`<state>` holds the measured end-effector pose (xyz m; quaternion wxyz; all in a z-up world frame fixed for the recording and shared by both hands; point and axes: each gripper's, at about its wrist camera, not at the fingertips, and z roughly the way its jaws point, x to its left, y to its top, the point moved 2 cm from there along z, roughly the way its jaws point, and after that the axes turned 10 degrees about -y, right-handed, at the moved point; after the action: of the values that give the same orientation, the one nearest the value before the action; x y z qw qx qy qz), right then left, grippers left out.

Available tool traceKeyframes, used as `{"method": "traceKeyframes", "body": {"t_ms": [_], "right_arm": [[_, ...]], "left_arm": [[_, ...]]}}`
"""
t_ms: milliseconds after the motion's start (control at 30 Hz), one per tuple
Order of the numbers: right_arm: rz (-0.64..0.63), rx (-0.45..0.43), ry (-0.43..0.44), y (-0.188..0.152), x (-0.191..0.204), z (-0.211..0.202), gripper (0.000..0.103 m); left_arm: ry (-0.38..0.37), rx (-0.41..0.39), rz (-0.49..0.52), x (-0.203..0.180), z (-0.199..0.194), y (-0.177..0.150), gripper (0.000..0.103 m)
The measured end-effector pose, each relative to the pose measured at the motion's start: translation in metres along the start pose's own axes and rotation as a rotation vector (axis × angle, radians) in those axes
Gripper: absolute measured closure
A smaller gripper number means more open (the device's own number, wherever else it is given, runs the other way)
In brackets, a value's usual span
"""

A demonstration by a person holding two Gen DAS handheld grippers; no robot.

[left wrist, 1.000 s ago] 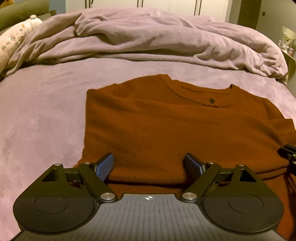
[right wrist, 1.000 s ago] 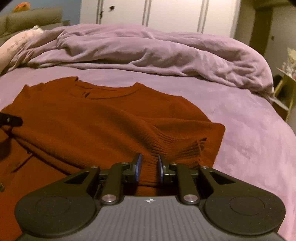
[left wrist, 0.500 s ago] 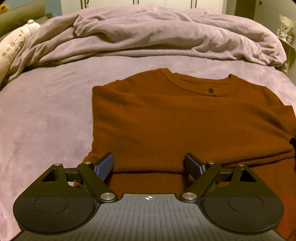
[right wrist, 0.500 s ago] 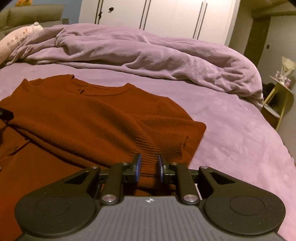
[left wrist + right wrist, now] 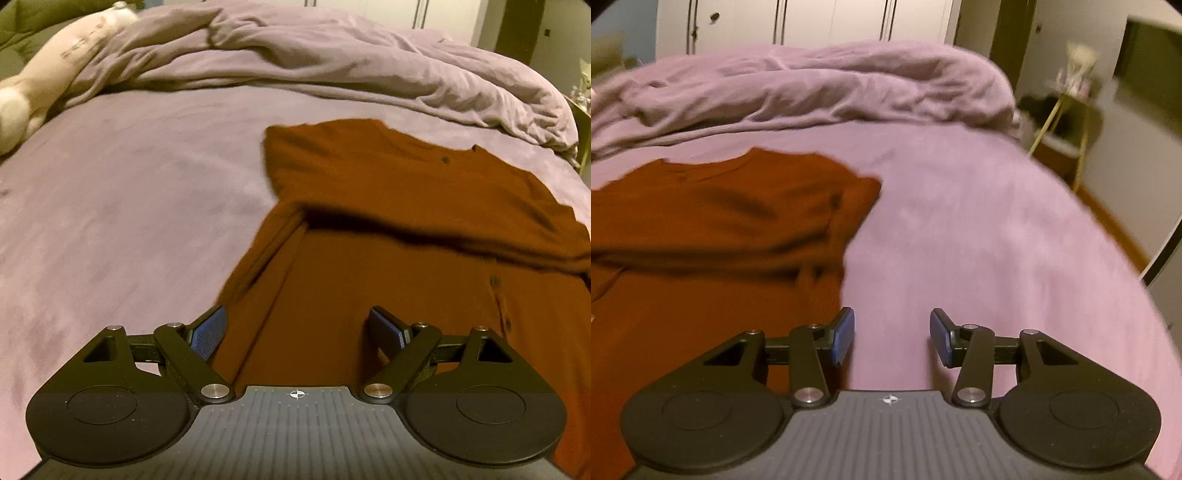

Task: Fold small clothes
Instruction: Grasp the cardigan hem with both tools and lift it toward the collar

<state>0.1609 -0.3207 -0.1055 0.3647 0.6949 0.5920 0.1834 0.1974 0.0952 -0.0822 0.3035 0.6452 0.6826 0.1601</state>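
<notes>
Left wrist view: a rust-brown sweater [image 5: 406,206] lies flat on a bed covered by a mauve sheet [image 5: 129,206], its upper part folded down over the body in a band whose edge runs across the garment, one dark button [image 5: 446,160] showing near the collar. The left hand-held gripper [image 5: 297,328] hangs over the sweater's lower left part with its blue-padded fingers [image 5: 208,332] spread wide, nothing between them but the cloth underneath, untouched. Right wrist view, blurred: the right hand-held gripper [image 5: 892,336] is over bare sheet just beside the sweater's [image 5: 720,221] right edge; its jaws have just been opening and stand apart with nothing held. A crumpled mauve duvet [image 5: 332,62] is heaped along the far side of the bed, a pale stuffed toy [image 5: 55,70] lies at the far left, and white wardrobe doors [image 5: 812,26] and a small side table [image 5: 1067,122] stand beyond.
</notes>
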Motion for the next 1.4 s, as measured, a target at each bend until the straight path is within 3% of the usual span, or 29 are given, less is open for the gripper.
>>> {"method": "traceKeyframes", "body": {"t_ms": [100,233,433,533,633,733,767,833,967,1067,1233,1400], "right_arm": [[0.070,0.099,0.091,-0.039,-0.021,-0.034,0.057],[0.187,0.195,0.174,-0.080,-0.040,-0.070,0.057],[0.317,0.305,0.308,-0.110,-0.042,-0.092,0.058],[0.327,0.322,0.358,-0.108,-0.033,-0.092,0.058],[0.287,0.329,0.354,-0.106,-0.020,-0.091,0.058],[0.275,0.347,0.364,-0.105,-0.012,-0.086,0.058],[0.275,0.359,0.354,-0.106,-0.010,-0.082,0.058],[0.265,0.366,0.342,-0.106,-0.007,-0.078,0.063],[0.251,0.373,0.335,-0.107,-0.009,-0.072,0.090],[0.262,0.387,0.368,-0.107,-0.015,-0.069,0.095],[0.369,0.417,0.479,-0.095,-0.030,-0.067,0.096],[0.445,0.350,0.577,-0.058,-0.037,-0.064,0.096]], "left_arm": [[0.012,0.024,-0.011,0.010,-0.026,-0.026,0.014],[-0.037,0.077,-0.034,0.015,-0.047,-0.058,0.014],[-0.081,0.100,-0.094,0.017,-0.065,-0.084,0.023],[-0.073,0.119,-0.082,0.017,-0.069,-0.091,0.029],[-0.088,0.177,-0.104,0.019,-0.065,-0.096,0.046],[-0.107,0.183,-0.094,0.017,-0.066,-0.098,0.047],[-0.104,0.187,-0.084,0.016,-0.067,-0.098,0.053],[-0.125,0.192,-0.081,0.017,-0.068,-0.098,0.059],[-0.166,0.220,-0.090,0.025,-0.065,-0.096,0.075],[-0.218,0.234,-0.095,0.029,-0.063,-0.093,0.090],[-0.305,0.229,-0.130,0.033,-0.068,-0.077,0.093],[-0.388,0.125,-0.166,0.031,-0.079,-0.029,0.093]]}}
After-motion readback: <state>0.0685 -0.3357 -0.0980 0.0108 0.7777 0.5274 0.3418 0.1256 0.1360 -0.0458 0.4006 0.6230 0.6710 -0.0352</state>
